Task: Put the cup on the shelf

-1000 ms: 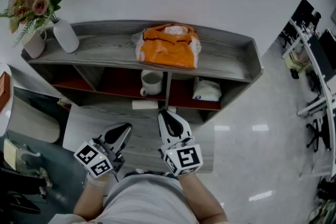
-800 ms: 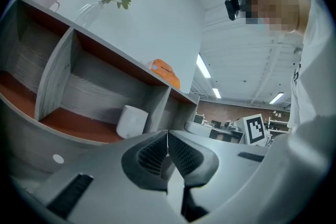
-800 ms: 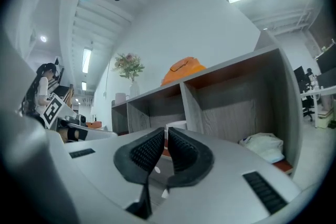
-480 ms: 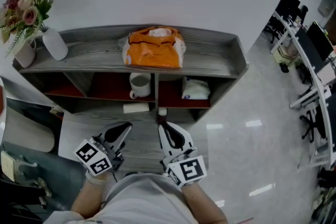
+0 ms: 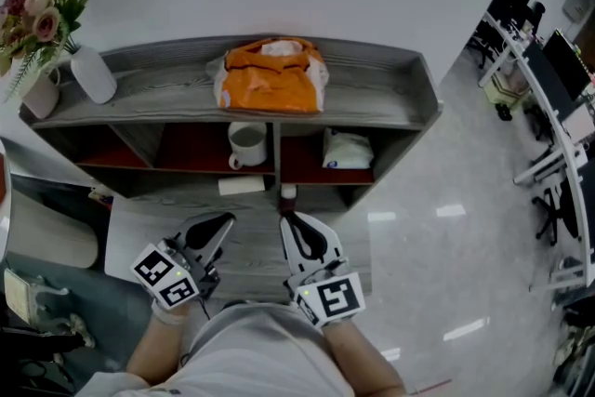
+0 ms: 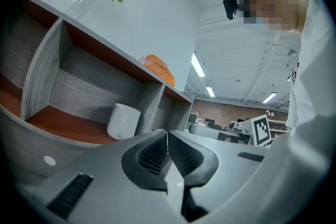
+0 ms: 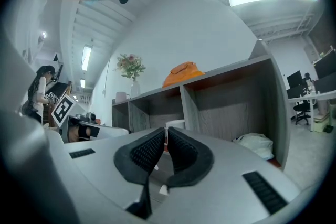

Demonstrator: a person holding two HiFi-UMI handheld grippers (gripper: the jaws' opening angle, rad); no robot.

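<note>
The white cup (image 5: 246,145) stands upright in the grey shelf's (image 5: 409,112) middle level, just left of the centre divider. It appears in the left gripper view too, cup (image 6: 123,121) on the red-brown board. My left gripper (image 5: 223,220) and right gripper (image 5: 290,220) hang side by side in front of the shelf, well short of the cup. Both are shut with nothing between their jaws, as the left gripper (image 6: 167,136) and right gripper (image 7: 166,132) views show. Only the cup's rim (image 7: 176,124) peeks over the right jaws.
An orange bag (image 5: 271,77) lies on the shelf top, with a flower vase (image 5: 37,88) and a white jar (image 5: 93,74) at its left end. A white pouch (image 5: 349,151) fills the right compartment. A flat white object (image 5: 242,186) lies on the low grey board (image 5: 158,218). Desks (image 5: 548,88) stand far right.
The head camera has shifted, so the shelf sits a little further left in the picture than one second ago. Both grippers stay shut in about the same place; the cup has not moved.
</note>
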